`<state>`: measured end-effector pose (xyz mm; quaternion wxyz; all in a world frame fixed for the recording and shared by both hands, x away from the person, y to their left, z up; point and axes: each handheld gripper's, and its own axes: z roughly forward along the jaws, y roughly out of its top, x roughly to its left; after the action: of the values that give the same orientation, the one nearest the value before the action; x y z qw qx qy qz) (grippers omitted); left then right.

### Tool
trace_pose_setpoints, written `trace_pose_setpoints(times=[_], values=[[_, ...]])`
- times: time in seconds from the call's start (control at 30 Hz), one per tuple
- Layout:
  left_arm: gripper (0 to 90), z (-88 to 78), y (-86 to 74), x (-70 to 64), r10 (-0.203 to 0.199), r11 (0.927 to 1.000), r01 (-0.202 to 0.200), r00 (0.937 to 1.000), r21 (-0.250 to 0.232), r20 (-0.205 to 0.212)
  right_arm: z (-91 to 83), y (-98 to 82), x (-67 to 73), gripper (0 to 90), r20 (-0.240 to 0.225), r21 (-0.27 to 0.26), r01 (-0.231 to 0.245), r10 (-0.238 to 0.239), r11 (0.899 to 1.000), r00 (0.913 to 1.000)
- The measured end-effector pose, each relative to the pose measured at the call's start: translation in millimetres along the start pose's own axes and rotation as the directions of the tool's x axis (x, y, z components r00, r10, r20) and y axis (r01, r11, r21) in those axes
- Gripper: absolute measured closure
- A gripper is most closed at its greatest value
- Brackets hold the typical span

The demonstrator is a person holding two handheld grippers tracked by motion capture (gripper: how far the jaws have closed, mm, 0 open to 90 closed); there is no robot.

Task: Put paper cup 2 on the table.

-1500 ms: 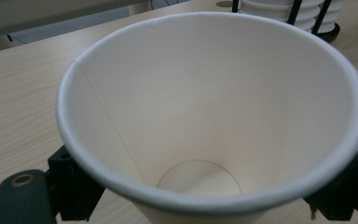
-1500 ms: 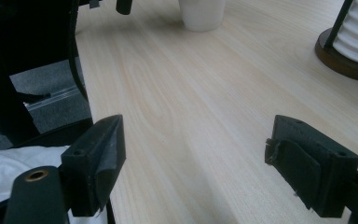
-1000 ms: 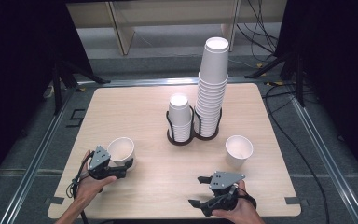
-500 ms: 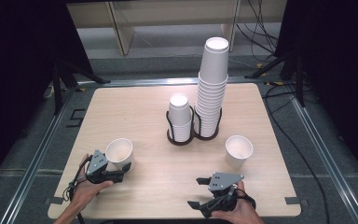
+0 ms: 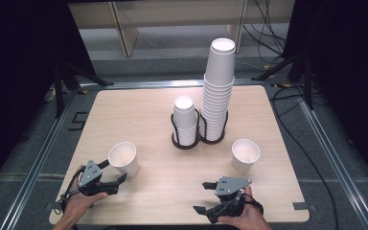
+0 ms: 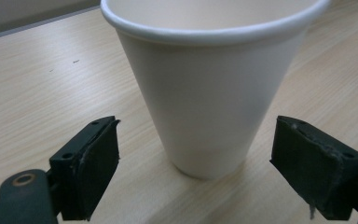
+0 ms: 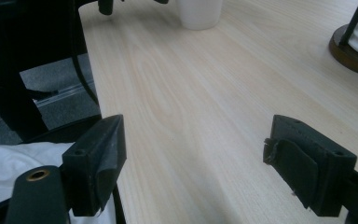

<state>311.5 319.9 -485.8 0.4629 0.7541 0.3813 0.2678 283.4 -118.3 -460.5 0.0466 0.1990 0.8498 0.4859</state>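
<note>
Left gripper [image 6: 200, 172] jaws wide, straddling the paper cup [image 6: 209, 88] near the table's [image 5: 163, 191] front-left corner, untouched. Right gripper [image 7: 196, 163] wide, empty. Cup light and crushable; grip gently mid-wall.

Matt white paper cup [image 6: 212, 88]; smooth pale wood-grain table [image 5: 139, 110].

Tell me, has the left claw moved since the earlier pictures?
Yes. The left claw drew back toward the table's near edge, away from the cup holder.

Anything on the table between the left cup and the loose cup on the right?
Nothing. In the high view, the tabletop between the left cup and the right cup is bare wood; the cup holder stands farther back.
</note>
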Motion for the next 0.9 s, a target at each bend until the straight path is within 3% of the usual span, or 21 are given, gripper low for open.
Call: trace_pose_setpoints(times=[0.23, 0.33, 0.37, 0.57, 0.73, 0.9], values=[[14.7, -21.4, -3.1, -12.1, -0.016, 0.9998, 0.016, 0.9996, -0.015, 0.022, -9.9, -7.4, -2.5, 20.0, 0.026, -0.009, -0.026, 0.026, 1.000, 0.9993], [14.7, -28.0, -4.2, -17.6, -0.021, 0.9997, 0.021, 0.9994, -0.008, 0.026, -13.3, -10.2, -3.5, 19.9, 0.040, -0.012, -0.016, 0.016, 1.000, 0.9991], [14.7, -31.0, -4.1, -19.8, -0.015, 0.9998, 0.016, 0.9993, -0.009, 0.034, -14.4, -11.1, -2.5, 19.9, 0.039, -0.009, -0.036, 0.037, 0.999, 0.9986], [14.7, -42.4, -4.0, -32.5, 0.007, 0.9997, -0.006, 0.9982, -0.025, 0.060, -21.8, -15.7, -4.3, 19.8, 0.067, -0.017, -0.049, 0.050, 0.999, 0.9965], [14.7, -46.4, -3.7, -32.1, 0.030, 0.9993, -0.028, 0.9984, -0.025, 0.049, -31.5, -23.6, -5.4, 19.8, 0.103, -0.020, -0.070, 0.071, 0.997, 0.9922], [14.7, -47.8, -4.3, -30.3, 0.015, 0.9991, -0.013, 0.9989, -0.039, 0.045, -44.9, -34.2, -5.9, 19.7, 0.136, -0.029, -0.092, 0.096, 0.995, 0.9861]])
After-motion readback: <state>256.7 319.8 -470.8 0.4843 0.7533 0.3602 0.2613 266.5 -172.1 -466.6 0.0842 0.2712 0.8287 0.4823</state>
